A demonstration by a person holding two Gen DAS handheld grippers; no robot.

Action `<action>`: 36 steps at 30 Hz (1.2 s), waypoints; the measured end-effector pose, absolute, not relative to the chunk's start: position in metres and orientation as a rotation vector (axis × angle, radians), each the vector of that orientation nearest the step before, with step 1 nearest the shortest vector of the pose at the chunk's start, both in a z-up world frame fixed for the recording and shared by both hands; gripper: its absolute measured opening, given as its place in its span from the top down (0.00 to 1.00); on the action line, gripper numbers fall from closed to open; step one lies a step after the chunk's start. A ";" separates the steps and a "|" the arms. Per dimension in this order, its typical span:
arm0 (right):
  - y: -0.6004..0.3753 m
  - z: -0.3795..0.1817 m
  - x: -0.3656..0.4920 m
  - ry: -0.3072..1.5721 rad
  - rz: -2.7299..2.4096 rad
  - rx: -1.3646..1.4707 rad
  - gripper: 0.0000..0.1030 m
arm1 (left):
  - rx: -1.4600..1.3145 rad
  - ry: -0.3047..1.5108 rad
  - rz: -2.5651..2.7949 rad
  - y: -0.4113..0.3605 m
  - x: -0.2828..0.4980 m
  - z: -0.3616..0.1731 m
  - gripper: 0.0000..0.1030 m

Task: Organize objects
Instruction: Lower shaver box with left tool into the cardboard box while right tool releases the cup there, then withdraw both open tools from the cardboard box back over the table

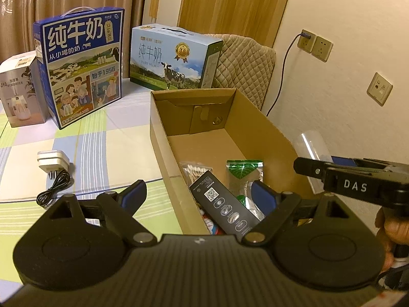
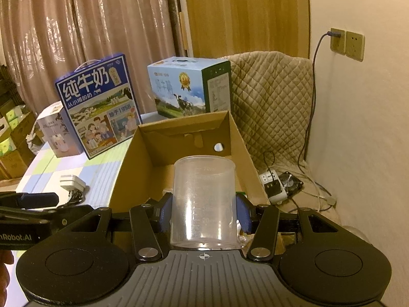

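Note:
An open cardboard box [image 1: 258, 128] stands on the checked table; it also shows in the right wrist view [image 2: 237, 138]. In it lie a black box with a QR code [image 1: 225, 202], a bag of cotton swabs [image 1: 195, 171] and a green-topped bag [image 1: 244, 171]. My right gripper [image 2: 204, 215] is shut on a clear measuring cup [image 2: 204, 202], held upright over the box's near end; the cup [image 1: 310, 144] shows in the left wrist view. My left gripper [image 1: 199, 194] is open and empty above the box's near left wall. A white charger with a black cable [image 1: 52, 162] lies on the table to the left.
Two milk cartons, a blue one [image 1: 81, 69] and a light blue one [image 1: 173, 56], and a humidifier box [image 1: 20, 89] stand at the back of the table. A quilted cover [image 2: 273, 102], a power strip [image 2: 273, 185] and a wall [image 2: 358, 128] lie to the right.

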State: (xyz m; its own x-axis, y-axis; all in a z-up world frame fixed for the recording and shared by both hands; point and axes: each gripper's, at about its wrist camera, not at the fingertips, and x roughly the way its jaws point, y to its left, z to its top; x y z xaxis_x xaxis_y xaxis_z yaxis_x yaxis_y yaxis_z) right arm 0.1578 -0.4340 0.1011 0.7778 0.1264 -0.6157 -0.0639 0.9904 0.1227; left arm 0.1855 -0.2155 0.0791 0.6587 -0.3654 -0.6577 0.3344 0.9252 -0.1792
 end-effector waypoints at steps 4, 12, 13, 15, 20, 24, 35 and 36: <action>-0.439 0.103 0.163 0.630 0.129 0.154 0.39 | -0.050 0.754 -0.390 -0.211 0.186 0.079 0.16; -0.448 0.098 0.158 0.634 0.108 0.201 0.33 | -0.062 0.765 -0.378 -0.200 0.185 0.075 0.16; -0.448 0.096 0.157 0.641 0.105 0.204 0.33 | -0.063 0.767 -0.378 -0.199 0.185 0.074 0.16; -0.449 0.095 0.155 0.648 0.101 0.209 0.33 | -0.063 0.768 -0.379 -0.199 0.183 0.073 0.16; -0.449 0.096 0.150 0.657 0.104 0.211 0.33 | -0.062 0.767 -0.379 -0.198 0.180 0.073 0.16; -0.445 0.097 0.146 0.660 0.105 0.207 0.33 | -0.065 0.765 -0.377 -0.195 0.176 0.075 0.16; -0.429 0.101 0.134 0.678 0.123 0.214 0.33 | -0.076 0.762 -0.357 -0.179 0.165 0.082 0.14; -0.427 0.101 0.132 0.678 0.126 0.213 0.33 | -0.077 0.761 -0.355 -0.177 0.164 0.083 0.14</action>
State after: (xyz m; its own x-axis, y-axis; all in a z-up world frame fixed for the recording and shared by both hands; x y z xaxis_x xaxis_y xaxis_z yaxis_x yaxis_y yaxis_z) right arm 0.1319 -0.4266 0.1014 0.7725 0.1843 -0.6077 -0.0458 0.9706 0.2362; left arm 0.1640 -0.1773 0.0828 0.6674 -0.3423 -0.6613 0.2869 0.9377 -0.1959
